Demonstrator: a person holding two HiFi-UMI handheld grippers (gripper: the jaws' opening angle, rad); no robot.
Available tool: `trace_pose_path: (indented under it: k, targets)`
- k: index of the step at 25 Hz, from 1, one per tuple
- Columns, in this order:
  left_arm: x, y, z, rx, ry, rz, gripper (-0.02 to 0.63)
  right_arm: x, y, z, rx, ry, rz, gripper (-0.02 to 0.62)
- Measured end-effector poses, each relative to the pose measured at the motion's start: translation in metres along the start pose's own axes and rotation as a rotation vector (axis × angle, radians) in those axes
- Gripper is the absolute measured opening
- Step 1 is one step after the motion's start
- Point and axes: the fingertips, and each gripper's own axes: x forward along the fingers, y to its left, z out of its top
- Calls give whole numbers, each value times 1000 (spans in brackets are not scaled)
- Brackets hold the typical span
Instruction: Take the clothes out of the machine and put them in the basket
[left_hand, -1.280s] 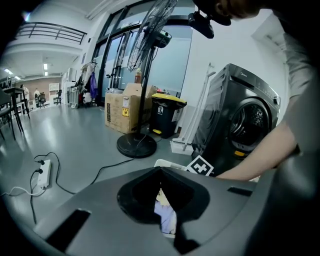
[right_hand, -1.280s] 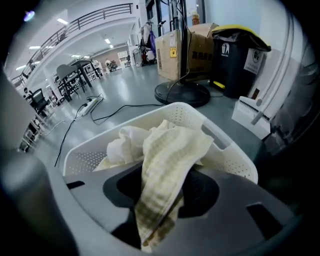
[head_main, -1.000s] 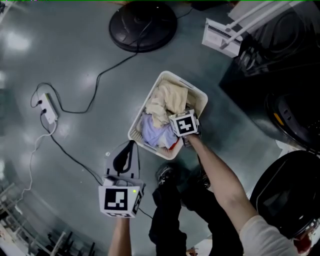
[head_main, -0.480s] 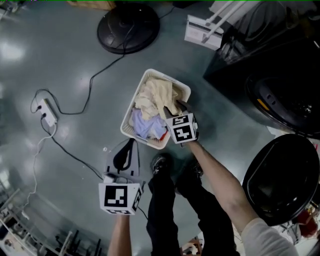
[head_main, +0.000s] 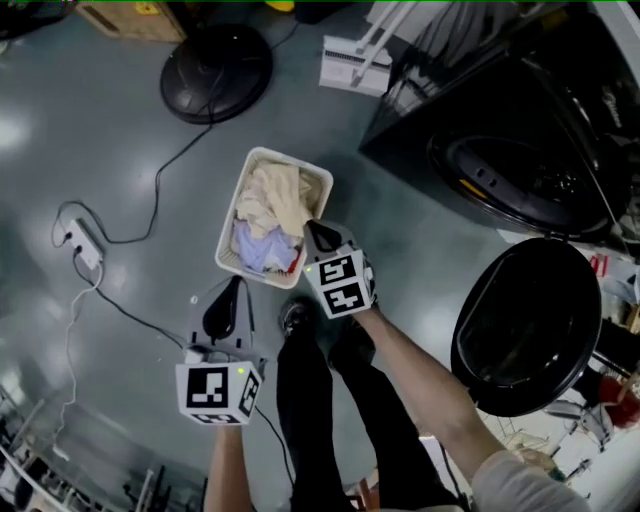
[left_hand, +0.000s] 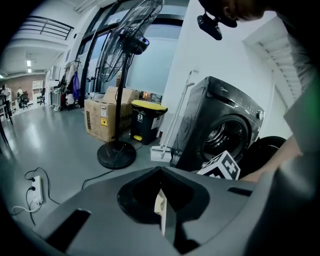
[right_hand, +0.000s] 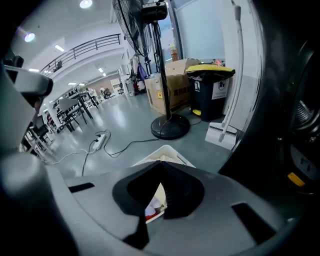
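Right hand-held gripper (head_main: 320, 236) just closed empty near basket (head_main: 324, 186); carton label (left_hand: 103, 121) unreadable

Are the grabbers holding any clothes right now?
No, nothing is held. The left gripper is shut on nothing, and the right gripper has just closed its jaws with nothing between them.

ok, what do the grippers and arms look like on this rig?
Both match: the left gripper and the right gripper have a grey moulded body, black tapered fingers and a white cube with black square markers at the back. The left cube carries a small green light. Forearms are bare; a short pale sleeve shows on the right arm.
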Motion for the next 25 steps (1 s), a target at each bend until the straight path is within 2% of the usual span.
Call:
trace_pose_path:
  k: [5,12,18,25]
  targets:
    - [2,-19,23,12,22,-37,18,-48,-1,27,61,-57,12,25]
    - [16,-66,47,60,35,-107,18,-110,-34,63,148,-177,-34,25]
    - [27,-116,74,122,34,-174,18,-179,-93,76,249,-284,-144,25]
    - [34,-172,107,173,28,-244,18,-274,-168,42,335,-322,-322,25]
